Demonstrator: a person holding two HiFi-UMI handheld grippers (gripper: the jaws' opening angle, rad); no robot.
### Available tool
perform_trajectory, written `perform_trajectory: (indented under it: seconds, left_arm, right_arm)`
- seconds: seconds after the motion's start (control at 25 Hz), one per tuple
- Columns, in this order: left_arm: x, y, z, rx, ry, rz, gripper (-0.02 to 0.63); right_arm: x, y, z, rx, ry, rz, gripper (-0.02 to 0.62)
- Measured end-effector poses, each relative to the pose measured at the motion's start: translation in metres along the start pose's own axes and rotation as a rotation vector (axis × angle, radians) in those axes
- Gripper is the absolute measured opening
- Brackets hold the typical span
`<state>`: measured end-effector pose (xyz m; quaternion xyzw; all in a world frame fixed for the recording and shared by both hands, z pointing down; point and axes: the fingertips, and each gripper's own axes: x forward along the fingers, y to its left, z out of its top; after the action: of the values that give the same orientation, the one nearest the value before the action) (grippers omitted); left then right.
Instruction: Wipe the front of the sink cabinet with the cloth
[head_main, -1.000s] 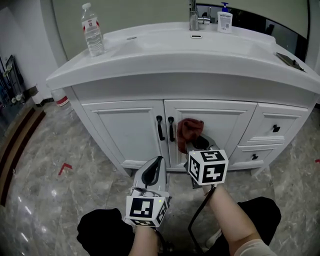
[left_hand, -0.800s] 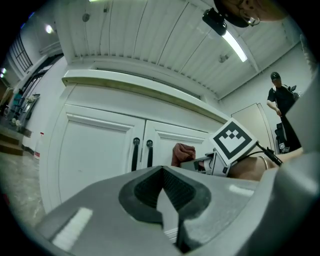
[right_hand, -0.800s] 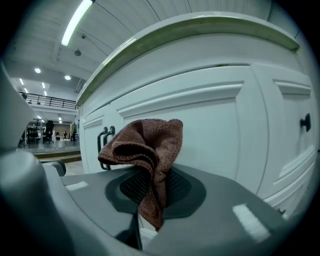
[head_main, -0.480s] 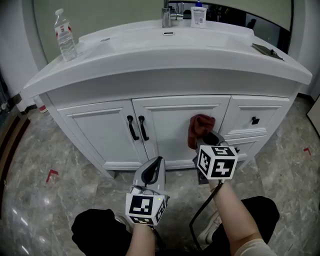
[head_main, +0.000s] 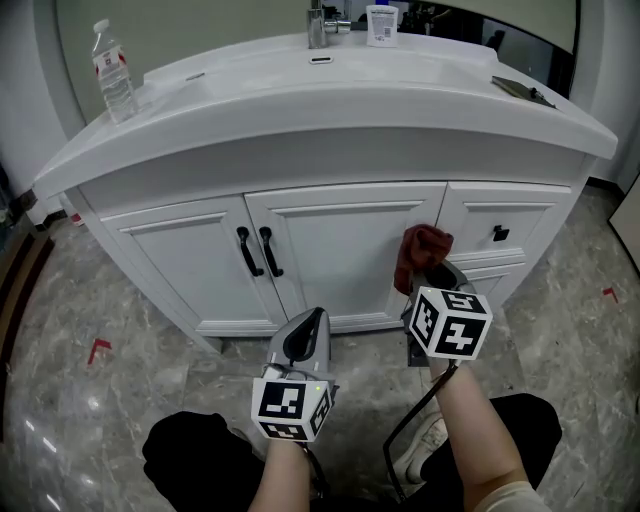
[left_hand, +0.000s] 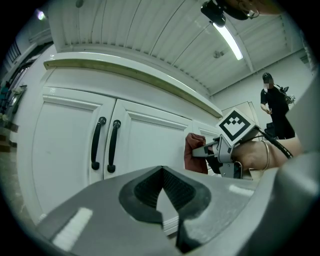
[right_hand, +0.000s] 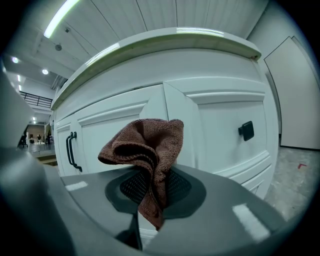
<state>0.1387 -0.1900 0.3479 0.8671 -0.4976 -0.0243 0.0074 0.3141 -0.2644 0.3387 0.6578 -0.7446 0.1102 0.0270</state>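
The cloth (right_hand: 145, 150) is brown terry fabric with a rough, looped surface. The sink cabinet front (head_main: 340, 250) looks smooth and is painted white with a soft sheen. Its handles (head_main: 246, 252) are matt black. The basin top (head_main: 400, 90) is glossy white. The floor (head_main: 120, 400) is polished grey tile that looks like stone. The bottle (head_main: 112, 72) is clear plastic.

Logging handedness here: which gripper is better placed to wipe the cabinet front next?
Right. The right gripper is shut on the cloth, close to the cabinet front near the upper drawer. The left gripper is shut, empty, and sits lower, back from the doors.
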Motion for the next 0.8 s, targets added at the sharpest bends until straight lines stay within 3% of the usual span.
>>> perform_trajectory:
  seconds: [0.36,0.6,0.8]
  left_arm:
    - [-0.010,0.028,-0.012,0.051,0.048,0.069,0.000]
    - [-0.032,0.073,-0.019,0.033,0.062,0.149,0.000]
    - [-0.047,0.103,-0.023,0.009,0.065,0.195,0.000]
  right_arm:
    - [0.024,0.093,-0.038,-0.050,0.057,0.162,0.091]
    - [0.046,0.165,-0.078,-0.074,0.130,0.280,0.091]
    - [0.061,0.198,-0.095,-0.070,0.155,0.318,0.091]
